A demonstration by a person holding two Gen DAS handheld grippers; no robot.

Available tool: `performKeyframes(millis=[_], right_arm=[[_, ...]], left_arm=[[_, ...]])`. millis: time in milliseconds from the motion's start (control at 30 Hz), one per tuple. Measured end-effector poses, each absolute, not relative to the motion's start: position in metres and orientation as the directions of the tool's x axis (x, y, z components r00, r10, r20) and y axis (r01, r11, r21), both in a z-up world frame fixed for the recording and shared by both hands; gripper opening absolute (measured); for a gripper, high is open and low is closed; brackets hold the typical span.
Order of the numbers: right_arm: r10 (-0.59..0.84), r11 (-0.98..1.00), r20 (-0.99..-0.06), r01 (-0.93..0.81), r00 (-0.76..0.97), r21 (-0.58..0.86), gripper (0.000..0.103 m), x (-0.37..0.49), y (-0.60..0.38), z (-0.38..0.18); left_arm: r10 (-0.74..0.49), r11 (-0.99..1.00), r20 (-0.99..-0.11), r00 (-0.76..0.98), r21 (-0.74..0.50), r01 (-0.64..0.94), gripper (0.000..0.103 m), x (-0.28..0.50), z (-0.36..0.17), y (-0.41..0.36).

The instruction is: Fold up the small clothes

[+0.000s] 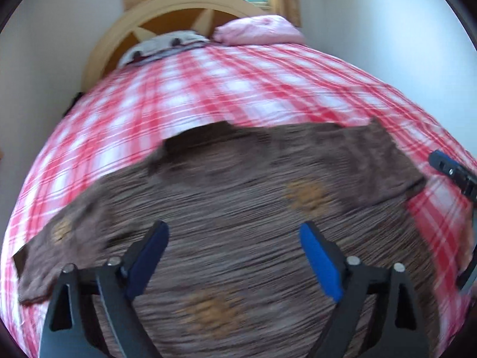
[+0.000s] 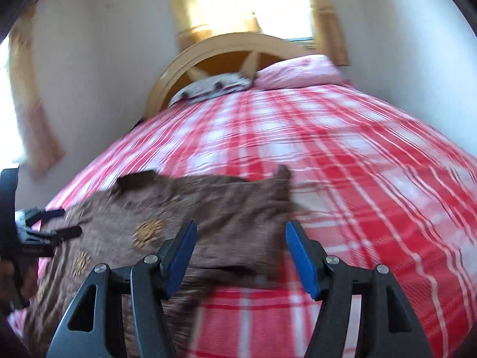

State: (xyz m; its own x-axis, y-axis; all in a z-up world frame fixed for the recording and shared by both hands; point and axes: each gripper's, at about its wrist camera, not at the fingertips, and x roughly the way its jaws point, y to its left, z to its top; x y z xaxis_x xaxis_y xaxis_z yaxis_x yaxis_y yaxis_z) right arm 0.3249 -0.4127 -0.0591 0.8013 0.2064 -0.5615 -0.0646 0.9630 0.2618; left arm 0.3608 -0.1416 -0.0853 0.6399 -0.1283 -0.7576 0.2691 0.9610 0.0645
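The left gripper (image 1: 234,235) has two black angular arms, each pierced by a triangular cutout and pinned by round silver bolts. Its fingers end in flat blue pads (image 1: 320,264); the left one is in shade and looks navy. The right gripper (image 2: 241,238) is built the same way: black arms with triangular cutouts, silver bolts at the joints, and blue pads (image 2: 301,256) along the inner faces. Seen from the side in the other camera, each gripper shows slim black fingers, and the left one has a grey metal part behind them.
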Motion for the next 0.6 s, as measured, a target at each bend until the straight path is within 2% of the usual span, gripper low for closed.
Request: performKeyframes(millis=[100,167,200,267,367,467,533,567,600], right_arm=[[0.197,0.944,-0.517,-0.020,0.833,0.328,0.063,0.316,-0.431,-0.060],[0.188,0.937,-0.497,-0.003,0.847,0.350,0.070,0.314,-0.440,-0.058],[0.180,0.937,-0.493,0.005,0.851,0.350,0.074,0.313,-0.441,-0.059],[0.182,0.934,-0.484,0.002,0.856,0.356,0.075,0.310,-0.441,-0.060],[0.175,0.930,-0.484,0.017,0.858,0.366,0.075,0.310,-0.444,-0.064],[0.181,0.923,-0.494,0.026,0.850,0.384,0.075,0.312,-0.448,-0.068],[0.176,0.921,-0.510,0.041,0.842,0.386,0.075,0.315,-0.449,-0.071],[0.174,0.921,-0.517,0.047,0.838,0.386,0.075,0.316,-0.449,-0.073],[0.174,0.921,-0.528,0.052,0.831,0.385,0.075,0.319,-0.449,-0.075]], left_arm=[[-0.164,0.955,-0.784,0.599,0.026,0.295,0.086,0.380,-0.093,-0.177],[-0.174,0.954,-0.795,0.581,0.010,0.300,0.084,0.392,-0.100,-0.194],[-0.181,0.955,-0.800,0.573,-0.004,0.295,0.079,0.395,-0.103,-0.198],[-0.206,0.956,-0.817,0.538,-0.051,0.288,0.074,0.408,-0.112,-0.209],[-0.248,0.955,-0.839,0.484,-0.128,0.267,0.061,0.424,-0.126,-0.220],[-0.288,0.951,-0.826,0.484,-0.186,0.249,0.059,0.426,-0.128,-0.226],[-0.336,0.935,-0.813,0.476,-0.230,0.268,0.043,0.426,-0.127,-0.230],[-0.362,0.925,-0.810,0.461,-0.251,0.285,0.014,0.428,-0.127,-0.233],[-0.370,0.921,-0.810,0.455,-0.256,0.294,0.005,0.427,-0.126,-0.235]])
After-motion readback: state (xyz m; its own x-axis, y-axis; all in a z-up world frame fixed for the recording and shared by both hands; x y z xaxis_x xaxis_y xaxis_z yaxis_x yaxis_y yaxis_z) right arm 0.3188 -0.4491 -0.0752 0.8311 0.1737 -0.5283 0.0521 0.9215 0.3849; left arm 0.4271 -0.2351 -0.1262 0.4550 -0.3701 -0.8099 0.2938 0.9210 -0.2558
